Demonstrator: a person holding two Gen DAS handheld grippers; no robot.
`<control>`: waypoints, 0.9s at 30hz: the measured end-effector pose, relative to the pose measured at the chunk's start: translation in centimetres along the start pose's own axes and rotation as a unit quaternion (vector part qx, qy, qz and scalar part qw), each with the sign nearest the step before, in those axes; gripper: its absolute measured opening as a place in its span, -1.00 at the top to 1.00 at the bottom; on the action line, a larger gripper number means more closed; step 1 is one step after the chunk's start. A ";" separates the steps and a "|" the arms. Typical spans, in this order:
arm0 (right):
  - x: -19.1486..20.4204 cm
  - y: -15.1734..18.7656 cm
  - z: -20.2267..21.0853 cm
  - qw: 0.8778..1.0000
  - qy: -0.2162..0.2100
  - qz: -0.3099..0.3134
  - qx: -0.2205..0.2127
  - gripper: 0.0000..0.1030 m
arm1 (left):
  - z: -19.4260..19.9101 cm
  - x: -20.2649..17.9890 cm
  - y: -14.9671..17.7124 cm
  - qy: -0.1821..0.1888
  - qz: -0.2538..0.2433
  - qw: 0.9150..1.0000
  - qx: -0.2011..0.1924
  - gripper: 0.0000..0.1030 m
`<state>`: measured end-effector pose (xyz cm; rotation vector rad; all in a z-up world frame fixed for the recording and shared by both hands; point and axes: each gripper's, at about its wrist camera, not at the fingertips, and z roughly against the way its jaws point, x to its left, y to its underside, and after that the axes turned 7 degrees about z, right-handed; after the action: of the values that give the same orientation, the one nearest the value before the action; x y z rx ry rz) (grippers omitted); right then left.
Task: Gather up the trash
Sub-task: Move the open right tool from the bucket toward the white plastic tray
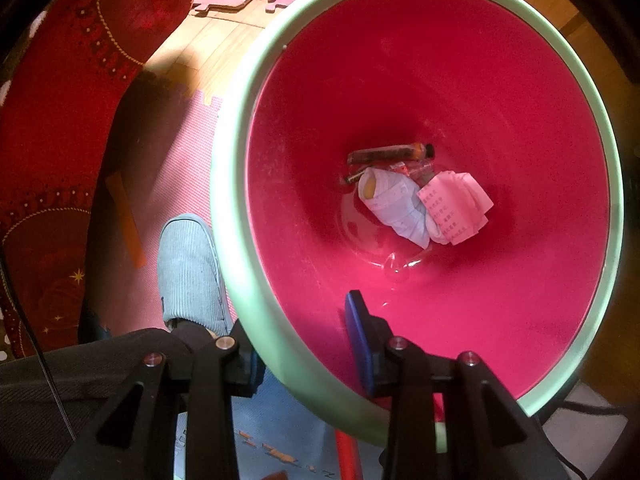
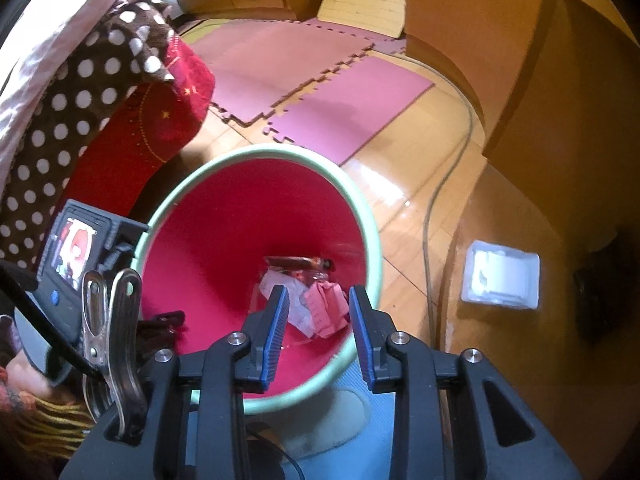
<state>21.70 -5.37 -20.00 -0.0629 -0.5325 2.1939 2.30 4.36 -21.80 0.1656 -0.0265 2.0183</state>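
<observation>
A trash bin with a pale green rim (image 1: pixel 234 184) and a pink-red inside fills the left wrist view. At its bottom lie a rolled white wad (image 1: pixel 394 206), a pink printed paper (image 1: pixel 456 210), a brown tube (image 1: pixel 390 154) and clear plastic. My left gripper (image 1: pixel 308 344) is shut on the bin's near rim, one finger inside, one outside. In the right wrist view the bin (image 2: pixel 362 220) stands below my right gripper (image 2: pixel 318 320), which is open and empty above its mouth. The same trash (image 2: pixel 316 300) shows between its fingers.
A red patterned cushion (image 1: pixel 48 132) and a person's grey slipper (image 1: pixel 188 272) lie left of the bin. Pink foam mats (image 2: pixel 320 92) cover part of the wood floor. A white tray (image 2: pixel 500 276) sits on the floor at right, by a cable (image 2: pixel 436 192).
</observation>
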 end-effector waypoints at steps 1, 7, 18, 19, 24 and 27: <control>-0.4 0.3 0.0 1.000 0.004 -0.005 0.002 0.37 | 0.0 0.0 0.0 0.000 0.000 1.000 0.000 0.31; -2.6 1.9 0.1 0.999 0.020 -0.038 0.010 0.37 | 0.0 0.0 0.0 -0.001 0.000 1.000 0.001 0.31; -4.3 2.6 0.3 0.997 0.042 -0.059 0.011 0.37 | -0.2 0.2 0.1 -0.001 0.000 1.000 0.000 0.30; -4.4 2.7 0.3 0.997 0.044 -0.060 0.012 0.37 | -0.2 0.2 0.1 -0.001 0.000 1.000 0.000 0.30; -5.3 3.0 0.0 0.996 0.054 -0.068 0.016 0.37 | -0.1 0.3 0.1 -0.001 0.000 1.000 -0.001 0.30; -5.8 3.3 -0.2 0.995 0.059 -0.074 0.019 0.37 | -0.1 0.3 0.0 -0.001 0.000 1.000 0.000 0.30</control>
<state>22.99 -11.48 -22.26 -0.1280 -0.4163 2.0409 2.13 4.60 -21.89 0.1668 -0.0273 2.0183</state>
